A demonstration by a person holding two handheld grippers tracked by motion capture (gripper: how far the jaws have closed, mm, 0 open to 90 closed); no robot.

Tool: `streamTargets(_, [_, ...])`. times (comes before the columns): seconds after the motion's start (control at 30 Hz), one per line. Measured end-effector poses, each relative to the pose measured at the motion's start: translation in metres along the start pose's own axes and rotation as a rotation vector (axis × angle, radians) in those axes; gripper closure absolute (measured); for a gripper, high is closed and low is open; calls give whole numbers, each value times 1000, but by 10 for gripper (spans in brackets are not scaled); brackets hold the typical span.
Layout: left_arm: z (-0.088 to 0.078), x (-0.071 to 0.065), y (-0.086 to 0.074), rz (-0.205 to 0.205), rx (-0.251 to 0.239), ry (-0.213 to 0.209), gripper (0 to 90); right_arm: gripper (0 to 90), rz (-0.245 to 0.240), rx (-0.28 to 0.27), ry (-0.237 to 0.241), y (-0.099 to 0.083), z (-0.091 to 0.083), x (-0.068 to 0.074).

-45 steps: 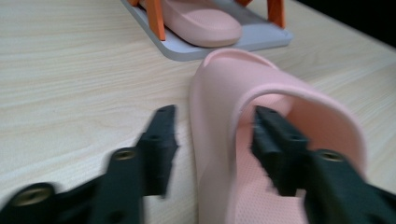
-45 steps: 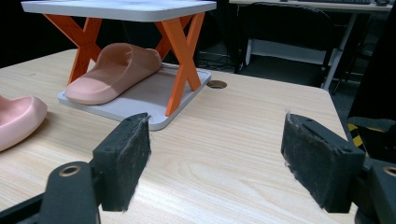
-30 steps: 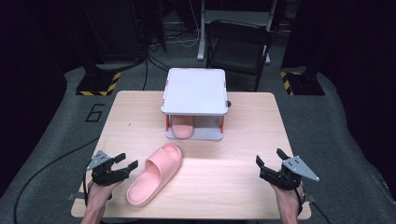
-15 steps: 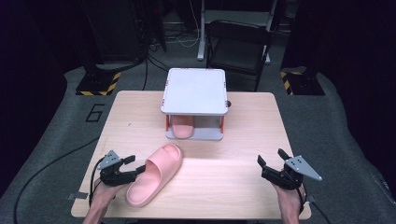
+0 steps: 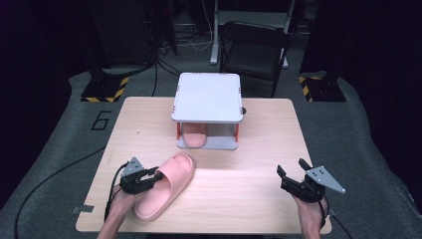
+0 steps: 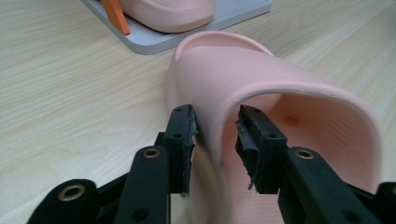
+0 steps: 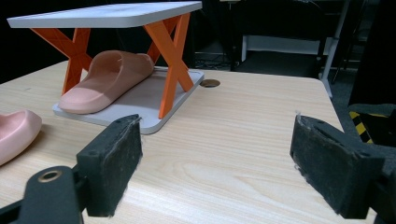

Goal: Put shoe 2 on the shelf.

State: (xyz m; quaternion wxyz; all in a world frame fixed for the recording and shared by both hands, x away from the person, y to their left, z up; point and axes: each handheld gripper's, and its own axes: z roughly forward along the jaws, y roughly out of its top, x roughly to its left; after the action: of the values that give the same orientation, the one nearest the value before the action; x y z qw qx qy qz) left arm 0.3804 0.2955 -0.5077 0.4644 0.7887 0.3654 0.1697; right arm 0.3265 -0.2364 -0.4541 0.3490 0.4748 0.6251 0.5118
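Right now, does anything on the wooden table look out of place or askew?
Yes. One pink foam slipper lies slanted on the light wooden table, outside the small grey shelf with orange legs, where its twin sits. The left gripper has just been closing on its strap wall.

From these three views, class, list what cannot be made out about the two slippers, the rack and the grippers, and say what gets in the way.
- High view: the slipper in the rack shows its toe alone; the rack's top shelf covers the rest.
- Left gripper view: the loose slipper's heel is cut off by the bottom edge; whether the left gripper's pads press its wall is unclear.
- Right gripper view: the loose slipper is cut off at the left edge.
- High view: the right gripper's pads are too small.
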Motion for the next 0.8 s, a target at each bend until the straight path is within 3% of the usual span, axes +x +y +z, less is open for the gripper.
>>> streamTargets(0.2, [4,0,2,8,-11,45,779,165,0,-3,-10,1,-1,2])
streamTargets(0.3, [5,-7,7,43,-10,29,791,167,-32,12,-5,1,0,2])
streamTargets(0.43, [8,-20,13,43,-33,3,795,168,-30,10,-4,1,1,1])
streamTargets(0.47, [14,-29,17,33,-45,-19,795,169,-21,5,-2,1,2,0])
streamTargets(0.57, [24,-40,24,28,-56,-20,794,169,-15,8,-6,1,2,-1])
streamTargets(0.7, [51,-60,44,10,-89,10,794,172,-17,5,-2,1,1,-1])
streamTargets(0.8, [64,-65,52,-15,-102,39,793,174,-25,3,2,2,1,-1])
